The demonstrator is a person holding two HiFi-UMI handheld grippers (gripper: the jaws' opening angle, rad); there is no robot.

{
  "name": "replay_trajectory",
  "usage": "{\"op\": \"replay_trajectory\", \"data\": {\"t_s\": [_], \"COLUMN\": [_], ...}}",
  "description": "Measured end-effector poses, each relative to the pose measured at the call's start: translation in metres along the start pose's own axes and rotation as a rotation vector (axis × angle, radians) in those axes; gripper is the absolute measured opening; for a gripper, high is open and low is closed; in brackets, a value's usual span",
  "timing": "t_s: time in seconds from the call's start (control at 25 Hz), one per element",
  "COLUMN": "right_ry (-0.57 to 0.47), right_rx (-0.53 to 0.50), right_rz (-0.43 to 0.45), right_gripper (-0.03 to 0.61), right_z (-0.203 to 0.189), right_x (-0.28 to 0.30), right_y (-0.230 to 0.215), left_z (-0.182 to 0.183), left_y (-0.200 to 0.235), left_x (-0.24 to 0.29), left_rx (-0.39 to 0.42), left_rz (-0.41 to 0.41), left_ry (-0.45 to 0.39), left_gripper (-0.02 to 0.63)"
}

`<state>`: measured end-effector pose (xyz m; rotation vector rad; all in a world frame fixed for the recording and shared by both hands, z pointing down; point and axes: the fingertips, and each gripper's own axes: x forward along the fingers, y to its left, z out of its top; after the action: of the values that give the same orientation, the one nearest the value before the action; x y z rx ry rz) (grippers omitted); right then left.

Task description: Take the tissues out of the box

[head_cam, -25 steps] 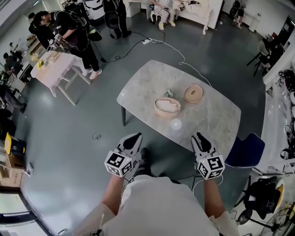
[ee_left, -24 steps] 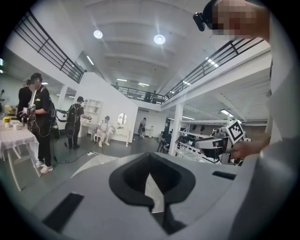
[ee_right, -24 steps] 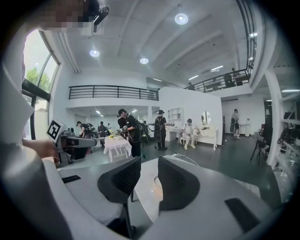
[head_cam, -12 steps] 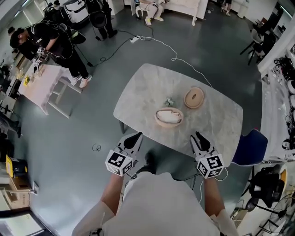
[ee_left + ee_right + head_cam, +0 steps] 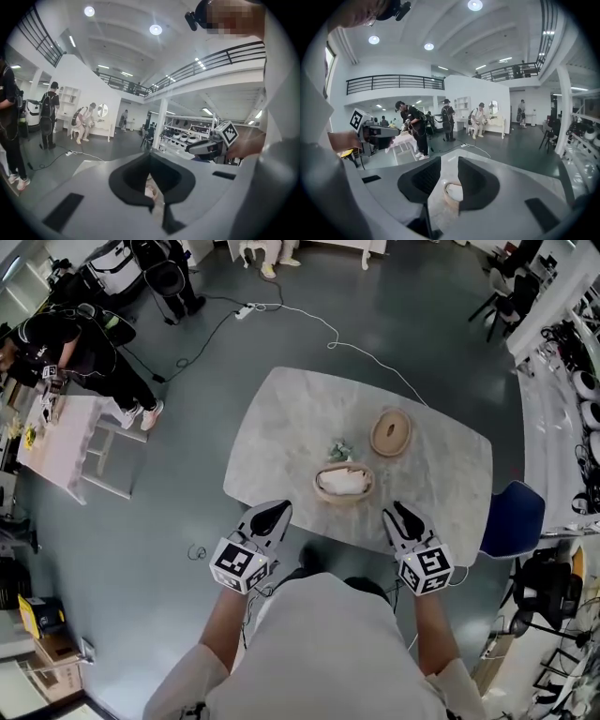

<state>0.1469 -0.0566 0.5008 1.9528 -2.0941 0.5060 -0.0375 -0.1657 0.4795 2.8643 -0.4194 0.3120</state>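
Grey hall floor (image 5: 178,512) is recorded on every side, with a pale marble tabletop (image 5: 291,418) at centre of the head view; a white cable (image 5: 328,334) is seen on the floor at the tabletop's 12 o'clock; a blue chair (image 5: 514,519) is noted at its 4 o'clock.

Tissue box (image 5: 343,483): oval, pale, open-topped, white tissues visible inside; it is set on the tabletop close to the 6 o'clock edge; a round lid (image 5: 392,432) is lying at 1 o'clock of the box, apart from it; a small crumpled greenish item (image 5: 339,448) is lying at 12 o'clock of the box, just beside it.

Left gripper (image 5: 274,510): held at 7 o'clock of the box, short of the tabletop edge; its fingers are brought together at the tips, with only a thin slit between them lower down; nothing is held.

Right gripper (image 5: 395,510): held at 5 o'clock of the box, clear of it; its fingers are parted by a clear gap; the box is framed through that gap in the right gripper view, untouched; nothing is gripped.
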Motion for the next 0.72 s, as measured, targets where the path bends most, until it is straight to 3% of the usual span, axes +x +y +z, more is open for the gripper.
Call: {"op": "replay_trajectory", "data": {"t_s": [0.36,0.72], "right_ry": [0.097,0.216], "right_rx": [-0.012,-0.074], "right_rz": [0.038,0.19], "right_gripper": [0.132,0.132], "right_z": [-0.01,-0.035], "right_x": [0.032,0.071], "right_y": [-0.002,-0.017], "left_z": [-0.005,-0.021], "left_y": [0.019,0.02], "left_x": [0.02,0.038], "left_rx": [-0.044,-0.1], "left_rz": [-0.006,0.114], "left_ry": [0.012,0.022], "left_gripper": [0.008,0.008]}}
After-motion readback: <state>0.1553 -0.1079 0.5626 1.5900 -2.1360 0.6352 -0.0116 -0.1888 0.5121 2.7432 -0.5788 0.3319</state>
